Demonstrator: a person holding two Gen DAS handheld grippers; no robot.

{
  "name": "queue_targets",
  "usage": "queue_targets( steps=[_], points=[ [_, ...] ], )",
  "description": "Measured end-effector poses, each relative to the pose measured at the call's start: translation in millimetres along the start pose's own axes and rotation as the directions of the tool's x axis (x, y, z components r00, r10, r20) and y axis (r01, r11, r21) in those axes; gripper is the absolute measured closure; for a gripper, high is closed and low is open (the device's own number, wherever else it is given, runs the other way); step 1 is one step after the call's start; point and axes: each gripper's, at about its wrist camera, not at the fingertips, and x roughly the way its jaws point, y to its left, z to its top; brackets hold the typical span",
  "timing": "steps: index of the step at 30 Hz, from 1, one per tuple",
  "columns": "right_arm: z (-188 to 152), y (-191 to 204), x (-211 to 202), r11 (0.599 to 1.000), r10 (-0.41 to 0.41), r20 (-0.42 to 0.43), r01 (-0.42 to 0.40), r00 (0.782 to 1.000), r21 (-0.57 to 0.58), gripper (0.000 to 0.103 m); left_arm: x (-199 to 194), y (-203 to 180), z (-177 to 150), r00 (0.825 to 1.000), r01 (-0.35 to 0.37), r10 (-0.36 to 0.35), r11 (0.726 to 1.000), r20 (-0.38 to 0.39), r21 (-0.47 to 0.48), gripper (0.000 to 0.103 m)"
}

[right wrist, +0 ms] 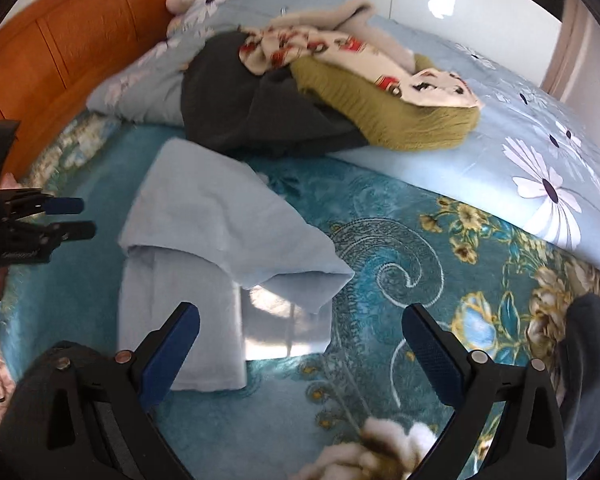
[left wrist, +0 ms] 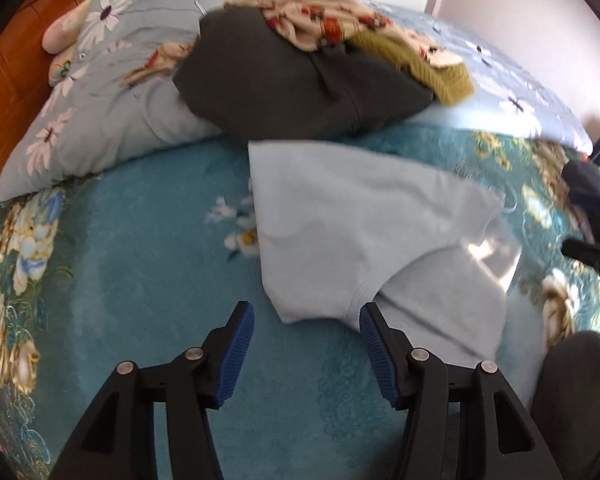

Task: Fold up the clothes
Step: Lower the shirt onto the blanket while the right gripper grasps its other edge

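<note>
Though rumpled, shirt edges free (bedside).

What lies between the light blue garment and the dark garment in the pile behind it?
Only a narrow strip of teal floral blanket separates the light blue garment from the dark garment; the right wrist view shows it best.

Left gripper and right gripper fingers spread, empty
</note>
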Motion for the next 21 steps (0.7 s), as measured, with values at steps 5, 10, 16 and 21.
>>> queue_targets(
  steps=[5, 10, 16, 21],
  points=[
    [6, -2, 38, 0.997, -0.052, -0.082, 0.047, 0.995, -0.055, 0.036, 22, 10, -5, 1.0, -0.004, 0.004, 1.0, -0.029, -0.002, 0.044],
    [10, -6, 67, 0.99, -0.08, -0.124, 0.065, 0.989, -0.123, 0.036, 43, 18, -8, 0.998, -0.035, 0.037, 0.998, -0.056, 0.042, 0.044],
    [20, -9, 89, 0.978, -0.097, -0.132, 0.07, 0.986, -0.197, 0.051, 67, 7, -6, 0.996, -0.049, 0.061, 0.986, -0.072, 0.159, 0.044],
    [32, -6, 91, 0.976, -0.07, -0.118, 0.043, 0.991, -0.215, 0.081, 78, 3, -2, 0.996, -0.058, 0.069, 0.978, -0.05, 0.199, 0.044]
  ],
)
